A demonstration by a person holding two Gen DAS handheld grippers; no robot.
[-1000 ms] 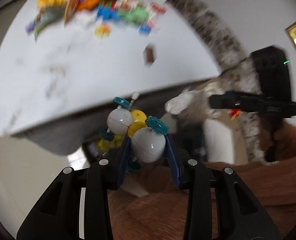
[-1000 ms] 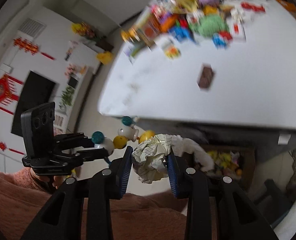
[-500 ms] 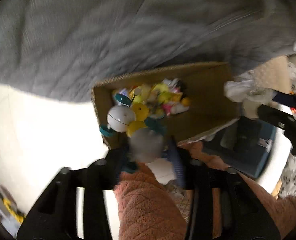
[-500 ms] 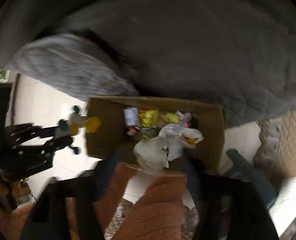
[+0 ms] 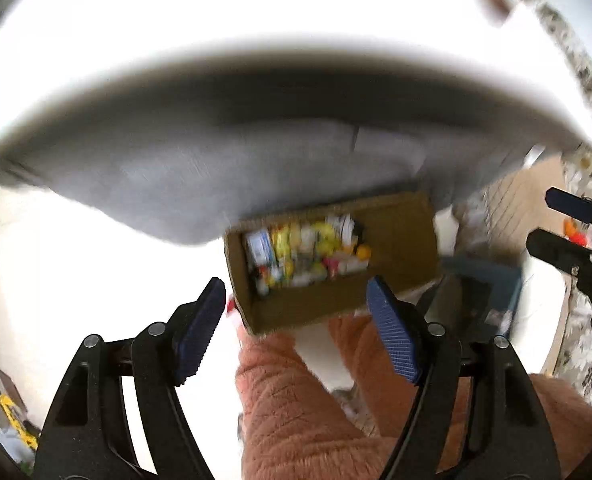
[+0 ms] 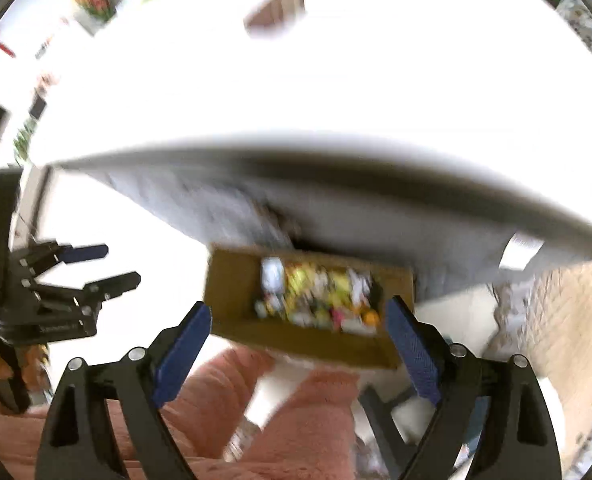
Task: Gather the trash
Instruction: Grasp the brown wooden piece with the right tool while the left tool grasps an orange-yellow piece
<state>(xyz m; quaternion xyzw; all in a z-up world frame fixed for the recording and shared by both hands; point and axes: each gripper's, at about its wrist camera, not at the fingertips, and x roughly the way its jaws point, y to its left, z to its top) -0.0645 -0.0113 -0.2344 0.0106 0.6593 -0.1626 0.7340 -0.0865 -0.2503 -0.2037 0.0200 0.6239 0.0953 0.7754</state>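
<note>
A cardboard box (image 5: 400, 240) is seen on the pale floor (image 5: 95, 248), partly tucked under the edge of a white table (image 5: 255, 12) that is draped with a grey cloth (image 5: 199, 160). The trash (image 5: 308, 252) is piled inside the box toward one end: a blurred heap of yellow, white, red and orange bits, with a pale blue-and-white packet at its edge. The other end of the box is bare brown card. Single pieces cannot be told apart because of motion blur.

The left gripper (image 5: 296, 332) is pointed steeply down above the box. Its jaws are opening and are spread wide, and nothing is seen between the blue pads (image 5: 392, 344). The right gripper (image 6: 298, 350) is likewise aimed down over the box from the other side, its jaws opening and set very wide, with nothing between them. Each gripper is also visible at the edge of the other's view, fingers apart and empty.

Legs in fuzzy pink-brown trousers (image 5: 296, 408) are seen below both grippers, just beside the near wall of the box. A small brown item (image 6: 275, 10) lies on the tabletop, well apart from the box. Beige quilted matting (image 6: 564, 320) covers the floor beyond the box.
</note>
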